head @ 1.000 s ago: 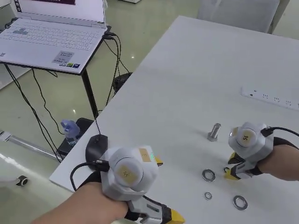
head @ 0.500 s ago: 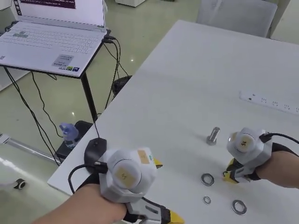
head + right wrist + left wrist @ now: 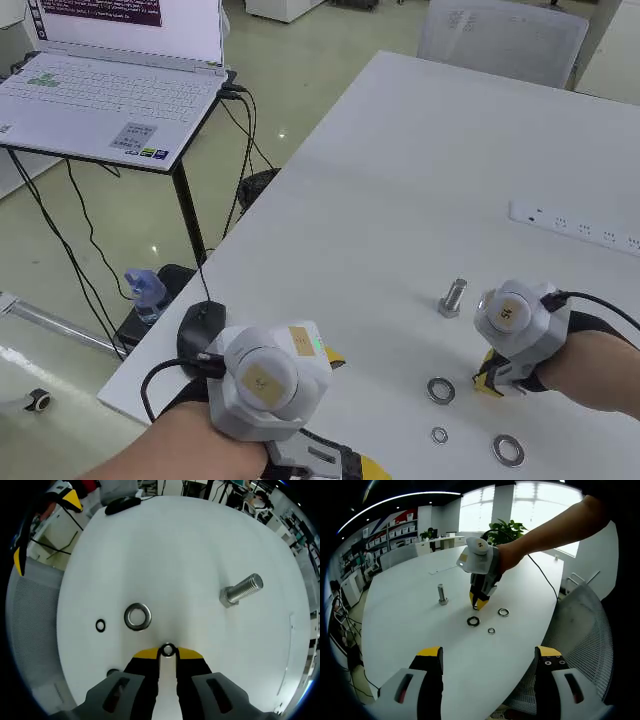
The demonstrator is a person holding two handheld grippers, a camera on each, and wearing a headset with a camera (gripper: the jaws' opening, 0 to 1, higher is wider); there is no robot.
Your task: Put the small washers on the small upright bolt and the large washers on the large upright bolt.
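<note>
Right claw [image 3: 168, 656] barely shifted, pinching small washer [image 3: 168, 650], left claw [image 3: 488, 653] spread wide, bolt [image 3: 452, 298] upright, head down

White table [image 3: 400, 180] across centre and right. On it: upright bolt [image 3: 452, 298] right of centre, 3 washers [image 3: 441, 389] lower right, power strip [image 3: 575, 228] right edge, mouse [image 3: 203, 325] lower left.

Tips covered, edges cropped
In the head view the body of the right tool [image 3: 487, 378] covers its tips and the small washer [image 3: 168, 650] they close on; the left tool [image 3: 353, 408] runs off the bottom edge. In the right gripper view another washer [image 3: 112, 672] sits half hidden behind the tool's jaw, its size unclear. Beyond the right tool, the power strip [image 3: 575, 228] is cropped.
</note>
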